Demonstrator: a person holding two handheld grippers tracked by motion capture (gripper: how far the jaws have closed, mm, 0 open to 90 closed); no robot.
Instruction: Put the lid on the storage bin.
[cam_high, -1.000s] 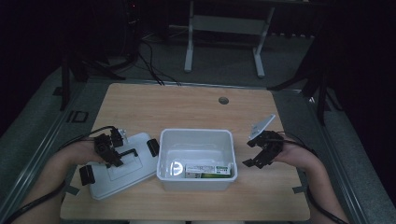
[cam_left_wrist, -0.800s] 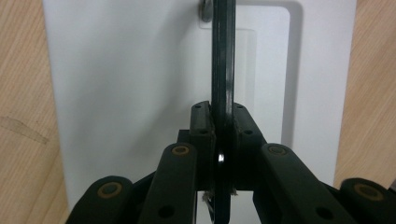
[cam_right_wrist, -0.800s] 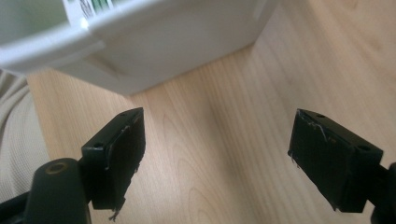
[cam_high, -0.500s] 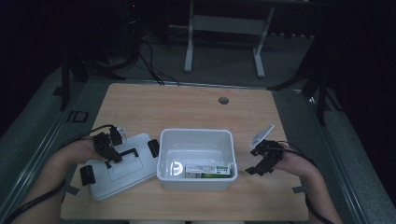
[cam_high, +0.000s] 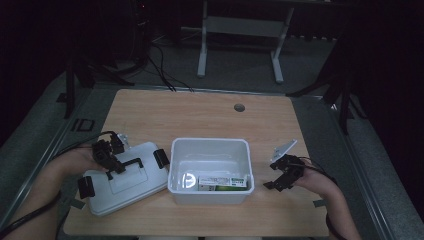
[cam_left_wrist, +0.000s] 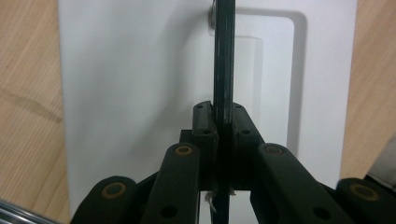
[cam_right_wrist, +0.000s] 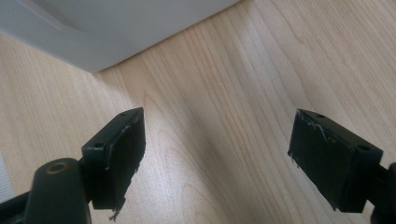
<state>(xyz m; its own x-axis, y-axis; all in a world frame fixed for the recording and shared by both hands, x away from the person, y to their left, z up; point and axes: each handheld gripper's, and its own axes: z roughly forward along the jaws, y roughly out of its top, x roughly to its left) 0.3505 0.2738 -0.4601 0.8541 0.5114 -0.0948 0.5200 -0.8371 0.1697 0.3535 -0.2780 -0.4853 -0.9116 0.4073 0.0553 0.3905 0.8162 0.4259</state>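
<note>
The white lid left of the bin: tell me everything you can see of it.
The lid is white, plastic by its look, rectangular with rounded corners and a recessed middle panel. It has black clips at its ends and a thin black handle across the top. It lies flat on the wooden table, slightly askew, beside the open white bin. The left gripper has just closed on the handle, which stands on edge between its jaws.
</note>
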